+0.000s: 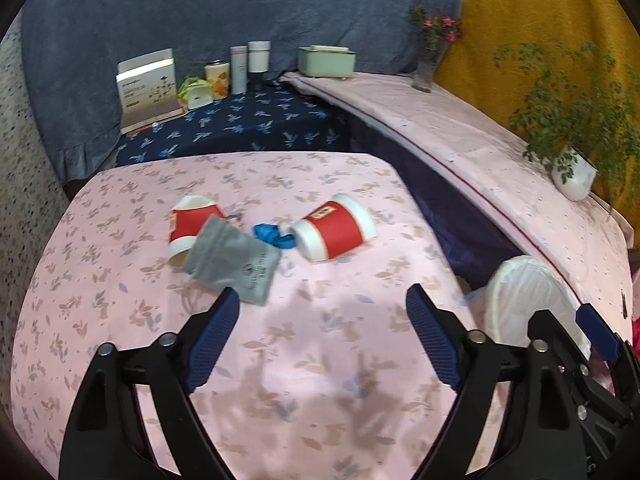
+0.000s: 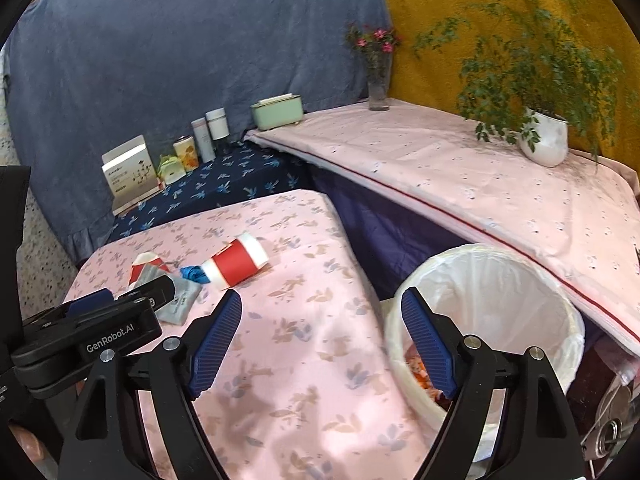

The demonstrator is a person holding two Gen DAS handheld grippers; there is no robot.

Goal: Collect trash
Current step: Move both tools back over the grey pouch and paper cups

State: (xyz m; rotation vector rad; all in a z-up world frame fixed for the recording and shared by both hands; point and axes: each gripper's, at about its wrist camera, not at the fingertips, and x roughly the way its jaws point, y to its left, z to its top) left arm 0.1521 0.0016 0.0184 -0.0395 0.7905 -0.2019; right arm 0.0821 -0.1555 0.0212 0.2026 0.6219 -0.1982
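Two red and white paper cups lie on their sides on the pink floral table: one on the left, one on the right. A grey drawstring pouch leans over the left cup, and a crumpled blue scrap lies between the cups. My left gripper is open and empty, just short of the pouch. My right gripper is open and empty, between the table's edge and a white-lined bin with orange scraps inside.
A lower dark blue floral shelf holds a box, tins and tubes. A pale pink shelf on the right carries a green container, a flower vase and a potted plant. The left gripper's body fills the right wrist view's lower left.
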